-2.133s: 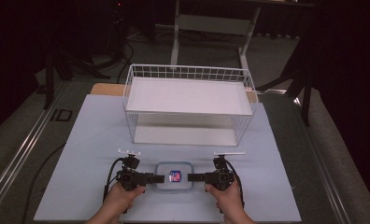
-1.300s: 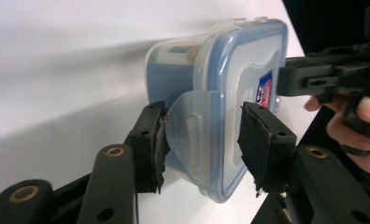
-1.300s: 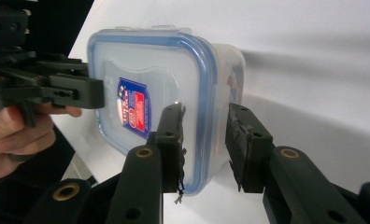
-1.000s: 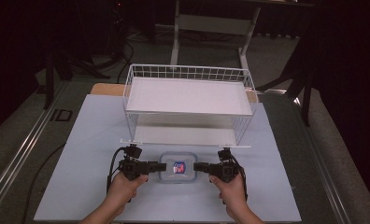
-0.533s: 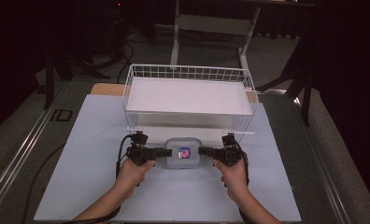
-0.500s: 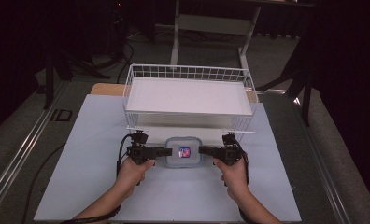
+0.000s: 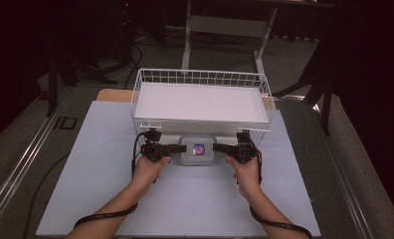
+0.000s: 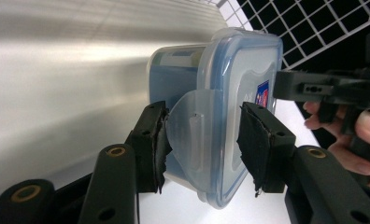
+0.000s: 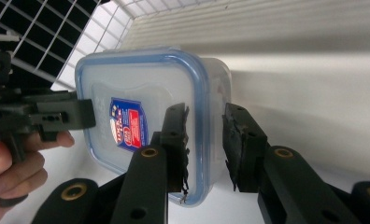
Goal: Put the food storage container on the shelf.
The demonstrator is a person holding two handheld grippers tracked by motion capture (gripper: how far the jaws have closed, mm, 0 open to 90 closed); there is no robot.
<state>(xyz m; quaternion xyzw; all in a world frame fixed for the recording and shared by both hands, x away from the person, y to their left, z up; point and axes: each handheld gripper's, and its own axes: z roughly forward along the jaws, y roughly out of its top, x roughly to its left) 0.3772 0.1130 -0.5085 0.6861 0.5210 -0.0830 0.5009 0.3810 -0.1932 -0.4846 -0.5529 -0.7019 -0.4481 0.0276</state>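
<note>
Two grippers, our left gripper (image 7: pixel 177 148) and right gripper (image 7: pixel 219 147), have their jaws clamped on opposite sides of the lidded plastic container (image 7: pixel 197 150), just before the wire basket (image 7: pixel 201 79).

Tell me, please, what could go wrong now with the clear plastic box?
The clear plastic box with the blue-rimmed lid is pinched only at its two end edges by the left gripper and the right gripper, so it may slip. It sits close under the white wire basket and may bump it.

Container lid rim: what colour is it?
Blue, around a clear lid; it shows best in the right gripper view.
</note>
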